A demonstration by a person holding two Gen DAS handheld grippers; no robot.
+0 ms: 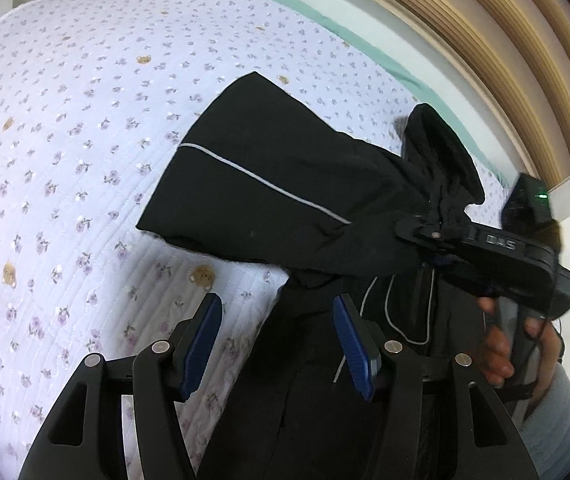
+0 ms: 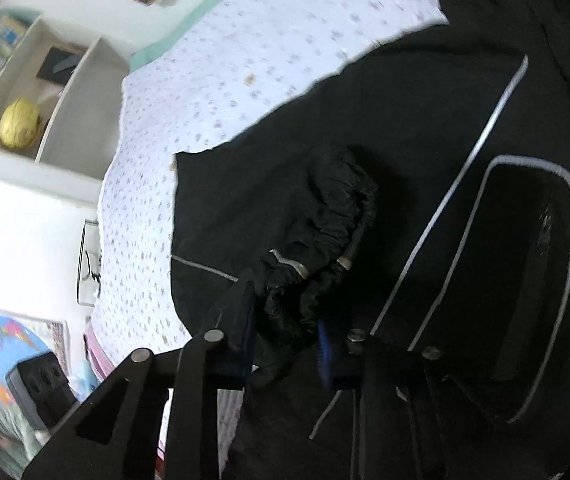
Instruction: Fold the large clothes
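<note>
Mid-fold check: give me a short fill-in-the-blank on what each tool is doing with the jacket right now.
1. The right tool is shut on the jacket's gathered ____.
2. The left tool is ____ and holds nothing.
3. The black jacket lies on a floral ____.
4. The jacket's thin piping is ____.

Missing words: cuff; open; bedspread; grey

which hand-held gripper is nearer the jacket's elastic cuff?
Right. The right hand-held gripper is shut on the cuff of the jacket, holding the sleeve up. The left hand-held gripper is open, lower down over the jacket's body.

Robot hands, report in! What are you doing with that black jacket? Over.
Right gripper shut on sleeve cuff. Left gripper open, empty. Black jacket on bedspread. Nothing blocking.
</note>
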